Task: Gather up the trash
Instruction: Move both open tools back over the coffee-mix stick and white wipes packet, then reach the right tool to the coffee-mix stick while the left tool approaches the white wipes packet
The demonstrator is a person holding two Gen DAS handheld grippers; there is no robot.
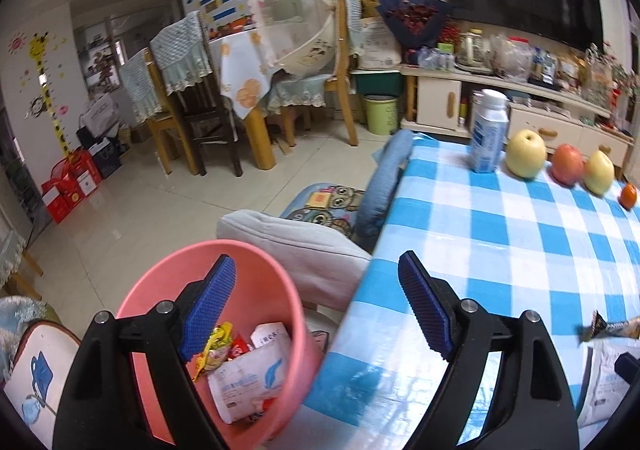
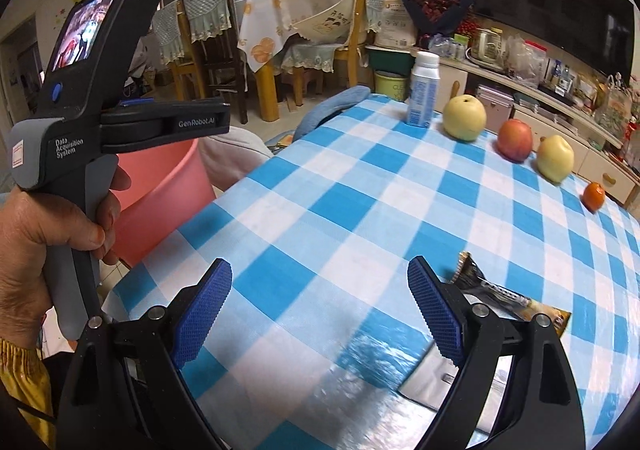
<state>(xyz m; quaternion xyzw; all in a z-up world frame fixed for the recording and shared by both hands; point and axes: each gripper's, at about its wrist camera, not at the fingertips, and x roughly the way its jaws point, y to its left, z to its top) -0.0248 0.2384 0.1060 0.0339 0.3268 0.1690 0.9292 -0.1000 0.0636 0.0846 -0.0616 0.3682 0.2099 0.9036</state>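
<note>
A pink bucket (image 1: 224, 262) stands on the floor beside the table and holds a white tissue pack (image 1: 248, 382), a yellow wrapper (image 1: 216, 342) and a red wrapper. My left gripper (image 1: 318, 310) hangs open and empty, its left finger over the bucket and its right finger over the table's edge. My right gripper (image 2: 320, 314) is open and empty above the blue-checked tablecloth (image 2: 360, 186). Just right of it lie a dark snack wrapper (image 2: 500, 294) and a silvery-white packet (image 2: 428, 378), partly hidden behind the right finger. Both pieces of trash also show at the right edge of the left wrist view.
Along the far side of the table stand a white-blue bottle (image 2: 424, 94), two yellow pears (image 2: 464, 118), a red apple (image 2: 514, 140) and a small orange (image 2: 593, 196). A hand (image 2: 40, 218) holds the left tool's handle. Grey cushion (image 1: 296, 246), chairs, green bin behind.
</note>
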